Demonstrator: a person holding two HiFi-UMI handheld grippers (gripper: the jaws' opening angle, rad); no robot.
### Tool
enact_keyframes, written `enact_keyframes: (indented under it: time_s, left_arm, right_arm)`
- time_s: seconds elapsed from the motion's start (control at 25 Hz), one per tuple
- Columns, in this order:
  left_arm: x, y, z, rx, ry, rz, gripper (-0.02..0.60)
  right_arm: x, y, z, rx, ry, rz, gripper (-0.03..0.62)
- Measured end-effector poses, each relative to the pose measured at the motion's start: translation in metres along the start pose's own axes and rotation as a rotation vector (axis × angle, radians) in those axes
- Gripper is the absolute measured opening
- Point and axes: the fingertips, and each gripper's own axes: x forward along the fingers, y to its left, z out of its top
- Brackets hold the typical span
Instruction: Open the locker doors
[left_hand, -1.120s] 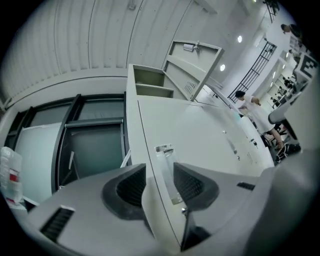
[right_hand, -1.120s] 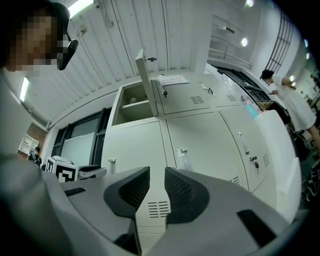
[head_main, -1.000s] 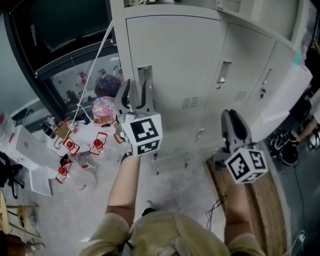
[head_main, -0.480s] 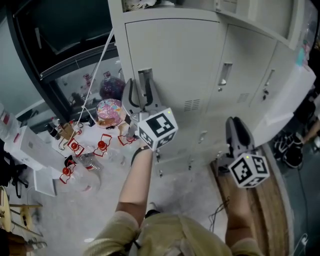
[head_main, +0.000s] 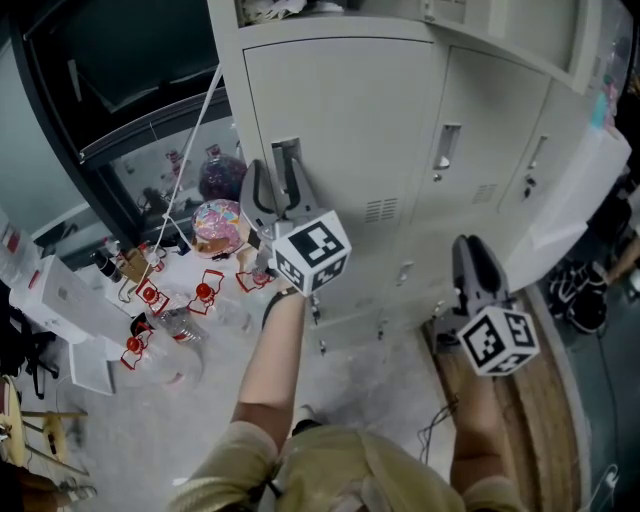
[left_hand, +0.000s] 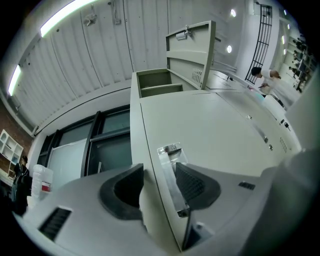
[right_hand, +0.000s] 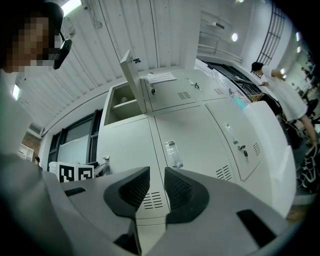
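Grey lockers (head_main: 350, 120) stand before me, and the left door's metal handle (head_main: 286, 160) is near its left edge. My left gripper (head_main: 277, 172) is up at that handle. In the left gripper view the handle (left_hand: 169, 172) and the door edge lie between the left gripper (left_hand: 157, 174) jaws, which have just been opening and stand apart. My right gripper (head_main: 469, 245) hangs lower, in front of the bottom of the middle door (head_main: 480, 120). In the right gripper view the right gripper (right_hand: 156, 176) shows a narrow gap with nothing in it, below the middle handle (right_hand: 173, 154).
The right-hand door (head_main: 575, 190) hangs swung out. An upper locker door (right_hand: 131, 75) is open too. Red wire stands (head_main: 140, 295), a colourful ball (head_main: 215, 220) and white boxes (head_main: 60, 300) litter the floor at left. A wooden board (head_main: 530, 400) lies at right. A person (right_hand: 280, 85) stands beyond.
The left gripper has tilted and turned at the handle, its marker cube swinging right, and its jaws stand wider. The right gripper has sunk a little.
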Motion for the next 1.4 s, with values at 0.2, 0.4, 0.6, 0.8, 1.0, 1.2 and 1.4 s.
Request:
enact_keyframes:
  time_s: [0.2, 0.4, 0.6, 0.8, 1.0, 1.2, 1.4]
  left_arm:
    - [-0.002, 0.0, -0.003, -0.064, 0.021, -0.032, 0.183]
    - [-0.005, 0.002, -0.003, -0.173, 0.055, -0.097, 0.183]
    - [-0.013, 0.005, -0.003, -0.213, 0.081, -0.141, 0.183]
    - [-0.016, 0.002, -0.004, -0.284, 0.121, -0.208, 0.177]
    - [-0.021, -0.004, 0.0, -0.281, 0.133, -0.25, 0.12]
    - [-0.027, -0.004, 0.002, -0.286, 0.14, -0.262, 0.121]
    - [-0.038, -0.005, 0.007, -0.28, 0.132, -0.268, 0.121]
  right_arm:
    - [-0.001, 0.002, -0.005, 0.027, -0.002, 0.007, 0.087]
    - [-0.005, 0.005, -0.003, 0.027, -0.009, 0.009, 0.087]
    - [-0.011, 0.008, 0.0, 0.013, -0.009, 0.009, 0.087]
    - [-0.018, 0.011, 0.011, -0.033, -0.015, 0.013, 0.087]
    - [-0.029, 0.01, 0.015, -0.047, -0.019, 0.009, 0.087]
    - [-0.043, 0.0, 0.012, -0.003, -0.04, -0.006, 0.087]
    - [-0.05, 0.001, 0.024, -0.052, -0.039, -0.007, 0.087]
